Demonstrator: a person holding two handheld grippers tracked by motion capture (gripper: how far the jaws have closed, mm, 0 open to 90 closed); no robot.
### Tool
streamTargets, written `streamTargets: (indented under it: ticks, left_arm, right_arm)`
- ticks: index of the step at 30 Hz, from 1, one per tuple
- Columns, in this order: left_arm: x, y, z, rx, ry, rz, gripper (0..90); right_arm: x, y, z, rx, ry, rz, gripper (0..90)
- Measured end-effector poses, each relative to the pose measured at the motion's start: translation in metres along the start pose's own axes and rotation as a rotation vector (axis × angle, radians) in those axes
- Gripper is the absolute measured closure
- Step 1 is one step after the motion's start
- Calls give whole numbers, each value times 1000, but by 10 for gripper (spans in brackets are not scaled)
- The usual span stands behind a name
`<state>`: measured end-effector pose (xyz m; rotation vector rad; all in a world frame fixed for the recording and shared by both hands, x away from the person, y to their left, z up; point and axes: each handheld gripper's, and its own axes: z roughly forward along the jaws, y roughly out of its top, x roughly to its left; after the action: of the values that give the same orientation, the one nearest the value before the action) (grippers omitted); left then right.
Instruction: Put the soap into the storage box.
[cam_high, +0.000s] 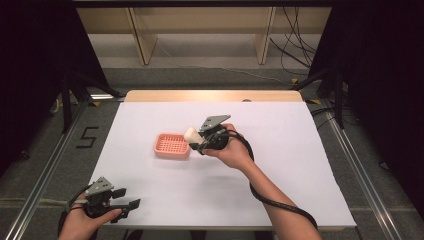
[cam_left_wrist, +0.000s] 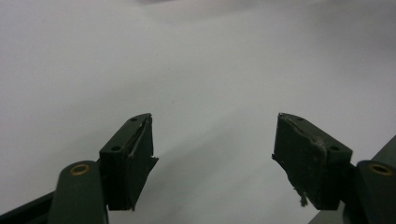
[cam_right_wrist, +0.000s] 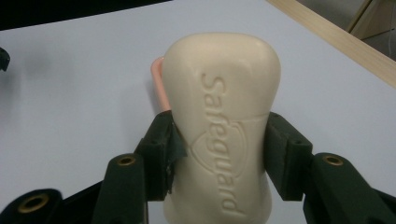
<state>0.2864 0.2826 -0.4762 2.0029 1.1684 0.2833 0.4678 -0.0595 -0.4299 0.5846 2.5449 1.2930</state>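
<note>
Left tool (cam_high: 119, 204) resting near table (cam_high: 300, 190) front edge, jaws standing apart, grasping nothing. Right tool (cam_high: 196, 141) clamping cream soap bar (cam_right_wrist: 219, 121) across its waist, bar hanging just beside pink soap dish (cam_high: 171, 145) at table centre. Judgement: bar needing centring above dish, lowering flat onto grid, release only once seated. Embossed lettering on bar reading "Safeguard".

My soap bar (cam_right_wrist: 219, 116) looks waxy and smooth, a matt cream with lettering pressed in. The pink soap dish (cam_high: 172, 145) looks like perforated plastic. My black pads (cam_left_wrist: 135, 158) seem rubbery, matt and frayed at the edges. The table (cam_high: 280, 190) has a smooth matt white top and a wood edge.
</note>
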Motion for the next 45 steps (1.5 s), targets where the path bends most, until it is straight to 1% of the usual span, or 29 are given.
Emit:
streamTargets:
  ticks: [2, 5, 6, 20, 22, 23, 24, 27, 28, 29, 30, 31, 32, 33, 34, 36, 37, 41, 42, 45]
  left_arm:
    - [0, 0, 0, 1, 0, 1, 283]
    - [0, 0, 0, -1, 3, 1, 283]
    - [0, 0, 0, -2, 3, 0, 283]
    - [0, 0, 0, -1, 0, 2, 283]
    - [0, 0, 0, -6, 2, 1, 283]
    - [0, 0, 0, -7, 3, 2, 283]
    - [-1, 0, 0, -8, 3, 1, 283]
    - [-1, 0, 0, -6, 2, 2, 283]
    - [-1, 0, 0, -7, 3, 2, 283]
    - [-1, 0, 0, -7, 3, 1, 283]
    - [-1, 0, 0, -7, 2, 2, 283]
    - [-1, 0, 0, -7, 3, 1, 283]
    - [-1, 0, 0, -7, 3, 1, 283]
    - [-1, 0, 0, -10, -3, -6, 283]
    - [-1, 0, 0, -9, -4, -6, 283]
    - [-1, 0, 0, -10, -4, -6, 283]
    - [-1, 0, 0, -10, -4, -5, 283]
    - [-1, 0, 0, -8, -4, -5, 283]
    - [-1, 0, 0, -9, -3, -5, 283]
    - [-1, 0, 0, -9, -4, -5, 283]
  right_arm:
    - [0, 1, 2, -5, -3, -1, 505]
    - [1, 3, 3, 7, 5, -1, 505]
    - [1, 3, 5, -4, -1, -5, 505]
    - [0, 10, 14, -5, 2, -8, 505]
    - [1, 11, 15, 2, 6, -6, 505]
    - [0, 12, 16, 5, 6, -13, 505]
    - [0, 13, 15, 13, 9, -8, 505]
    - [0, 15, 18, 12, 8, -14, 505]
    - [1, 15, 19, 10, 8, -7, 505]
    - [0, 16, 19, 13, 13, -15, 505]
    - [1, 16, 21, 5, 7, -4, 505]
    - [0, 17, 21, 14, 15, -11, 505]
    - [1, 17, 22, 12, 12, -5, 505]
    - [0, 18, 22, 17, 14, -11, 505]
    - [0, 18, 24, 7, 9, -16, 504]
    - [1, 18, 25, 17, 11, -4, 505]
    - [1, 18, 25, 26, 18, -5, 505]
    - [0, 19, 29, 22, 10, -5, 504]
    - [-1, 19, 29, 31, 16, -18, 505]
    - [-1, 21, 31, 33, 14, -15, 505]
